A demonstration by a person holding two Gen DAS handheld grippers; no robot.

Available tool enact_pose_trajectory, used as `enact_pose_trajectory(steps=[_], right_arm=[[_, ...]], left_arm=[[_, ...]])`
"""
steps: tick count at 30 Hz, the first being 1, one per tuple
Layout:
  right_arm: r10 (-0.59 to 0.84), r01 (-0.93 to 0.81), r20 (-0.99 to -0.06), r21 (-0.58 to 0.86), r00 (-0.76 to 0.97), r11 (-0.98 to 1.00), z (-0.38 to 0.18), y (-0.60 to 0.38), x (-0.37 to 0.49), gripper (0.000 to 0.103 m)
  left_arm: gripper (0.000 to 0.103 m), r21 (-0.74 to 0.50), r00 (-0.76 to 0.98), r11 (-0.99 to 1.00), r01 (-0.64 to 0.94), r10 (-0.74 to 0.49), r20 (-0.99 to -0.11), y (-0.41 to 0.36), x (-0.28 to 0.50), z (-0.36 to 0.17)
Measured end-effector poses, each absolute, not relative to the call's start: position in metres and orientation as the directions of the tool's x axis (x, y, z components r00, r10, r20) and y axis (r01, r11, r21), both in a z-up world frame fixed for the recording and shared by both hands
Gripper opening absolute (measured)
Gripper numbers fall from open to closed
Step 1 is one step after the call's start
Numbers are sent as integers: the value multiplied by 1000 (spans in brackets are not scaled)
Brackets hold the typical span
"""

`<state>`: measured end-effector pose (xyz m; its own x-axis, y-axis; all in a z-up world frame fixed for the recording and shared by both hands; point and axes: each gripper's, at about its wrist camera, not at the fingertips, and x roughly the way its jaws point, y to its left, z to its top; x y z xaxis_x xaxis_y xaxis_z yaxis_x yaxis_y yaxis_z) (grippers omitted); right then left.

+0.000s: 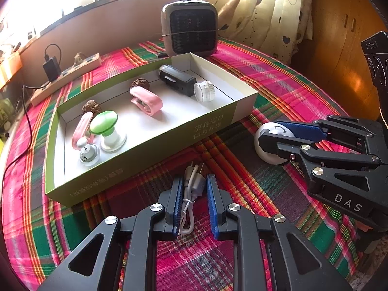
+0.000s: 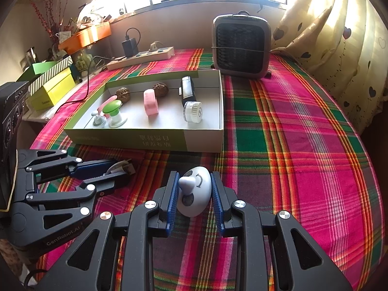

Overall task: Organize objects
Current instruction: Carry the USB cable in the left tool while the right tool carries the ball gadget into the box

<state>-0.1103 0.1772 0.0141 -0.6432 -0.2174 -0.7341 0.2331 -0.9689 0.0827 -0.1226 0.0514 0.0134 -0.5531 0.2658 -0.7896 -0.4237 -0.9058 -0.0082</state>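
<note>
Cable bundle point(image 1: 191, 189) bracketed, white gadget point(image 2: 195, 194) pinched, both in front of box point(image 2: 203, 140); lift into box req'd next.

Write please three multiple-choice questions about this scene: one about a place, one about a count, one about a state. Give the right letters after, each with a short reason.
1. Where does the clear round jar lie?
A. inside the box, beside the black device
B. on the cloth by the heater
C. on the power strip

2. How many pink clips are in the box?
A. one
B. two
C. four

3. What is between the fingers of the right gripper?
A. nothing
B. the white egg-shaped timer
C. a walnut

Answers:
1. A: the jar rests at the end of the black device, within the box walls.
2. B: one pink clip lies mid-box, another leans by the green-topped knob.
3. B: the timer sits between the blue pads, while the left gripper brackets the white cable.
</note>
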Motion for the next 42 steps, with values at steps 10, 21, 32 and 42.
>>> enact_pose_trajectory(steps=[10, 21, 32, 42], right_arm=[[-213, 228, -733, 81, -646, -970, 14, 178, -111, 27], [-226, 242, -732, 86, -643, -966, 15, 173, -109, 27], [-234, 252, -717, 84, -656, -964, 24, 168, -106, 27], [-250, 271, -688, 80, -682, -959, 40, 163, -105, 27]], left_arm=[[17, 8, -570, -913, -409, 248, -783, 52, -119, 14], [17, 4, -599, -921, -389, 250, -761, 46, -112, 22], [17, -7, -631, -929, -371, 258, -731, 39, -107, 38], [17, -10, -662, -936, -353, 257, -704, 31, -109, 53]])
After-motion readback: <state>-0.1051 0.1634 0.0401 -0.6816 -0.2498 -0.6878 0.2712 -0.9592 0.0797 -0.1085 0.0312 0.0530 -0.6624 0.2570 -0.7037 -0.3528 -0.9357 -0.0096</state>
